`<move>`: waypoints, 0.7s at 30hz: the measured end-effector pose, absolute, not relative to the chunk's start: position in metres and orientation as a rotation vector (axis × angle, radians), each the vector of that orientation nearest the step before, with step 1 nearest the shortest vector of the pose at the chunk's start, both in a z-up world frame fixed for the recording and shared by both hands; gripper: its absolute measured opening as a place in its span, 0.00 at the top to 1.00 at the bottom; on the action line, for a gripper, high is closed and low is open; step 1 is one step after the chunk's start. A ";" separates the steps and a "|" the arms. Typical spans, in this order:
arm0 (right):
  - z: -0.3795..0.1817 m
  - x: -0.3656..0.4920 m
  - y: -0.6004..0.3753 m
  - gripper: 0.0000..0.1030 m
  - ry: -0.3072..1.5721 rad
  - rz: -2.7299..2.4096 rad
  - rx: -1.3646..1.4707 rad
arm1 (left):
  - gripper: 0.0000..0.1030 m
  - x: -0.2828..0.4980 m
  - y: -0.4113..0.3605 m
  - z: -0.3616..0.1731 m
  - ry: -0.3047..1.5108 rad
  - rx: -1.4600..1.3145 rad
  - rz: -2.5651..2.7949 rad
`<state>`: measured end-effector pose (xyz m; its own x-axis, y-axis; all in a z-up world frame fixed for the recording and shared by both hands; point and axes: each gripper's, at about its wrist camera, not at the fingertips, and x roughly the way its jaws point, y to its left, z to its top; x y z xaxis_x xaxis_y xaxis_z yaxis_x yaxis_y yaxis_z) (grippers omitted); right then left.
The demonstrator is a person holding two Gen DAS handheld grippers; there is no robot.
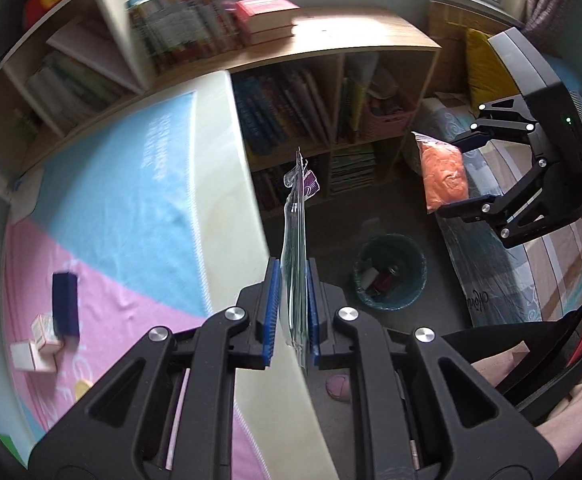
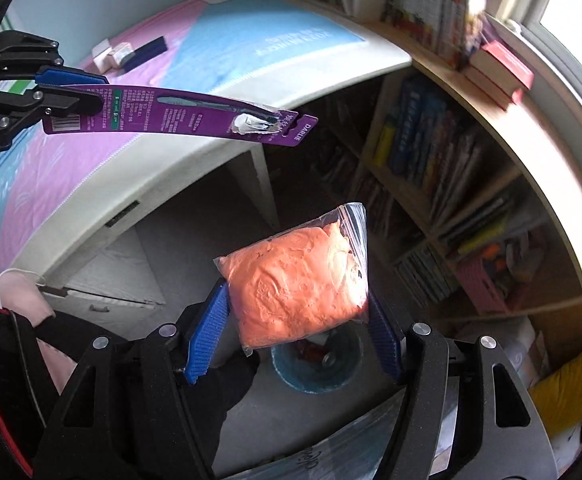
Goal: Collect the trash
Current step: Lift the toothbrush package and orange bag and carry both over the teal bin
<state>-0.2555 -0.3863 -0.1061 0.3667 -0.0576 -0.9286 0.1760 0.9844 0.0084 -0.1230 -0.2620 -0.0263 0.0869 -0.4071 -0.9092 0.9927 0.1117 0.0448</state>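
Holding: we grip one piece of trash in each gripper, both raised past the edge of the tabletop [image 1: 227,184].
Left gripper [image 1: 294,300]: our fingers [image 1: 273,304] are pressed fully together on the lower end of a purple toothbrush package [image 2: 179,114]; from the left wrist view we see it edge-on, its clear blister standing up between the blue pads.
Right gripper [image 2: 297,320]: our fingers [image 2: 207,332] stand moderately apart, clamped on both sides of a clear zip bag of orange clay [image 2: 297,276].
Trash bin [image 1: 389,270]: we see it on the floor beneath both grippers, round and dark teal, with a few items already inside; in the right wrist view it sits directly under the bag.
Tabletop: we see a pink and blue mat [image 1: 123,216], with small white boxes [image 1: 41,340] and a dark blue block [image 1: 66,304] lying on it.
Background: we see a bookshelf [image 1: 291,116] full of books behind the bin, and a bed [image 1: 531,272] to one side.
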 end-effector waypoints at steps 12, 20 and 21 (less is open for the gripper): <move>-0.120 -0.322 -0.407 0.36 1.194 -0.311 0.268 | 0.90 -0.191 -0.316 -0.046 0.859 1.026 -1.466; -0.132 -0.361 -0.415 0.36 1.197 -0.392 0.364 | 0.90 -0.227 -0.339 -0.063 0.863 1.119 -1.566; -0.133 -0.364 -0.416 0.36 1.198 -0.398 0.374 | 0.90 -0.231 -0.341 -0.065 0.869 1.130 -1.577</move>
<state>-0.3643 -0.4161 -0.1334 0.3119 -0.0997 -0.9449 0.4861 0.8712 0.0685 -0.2311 -0.3412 -0.0654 -0.0956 -0.2987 -0.9495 0.9622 -0.2720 -0.0113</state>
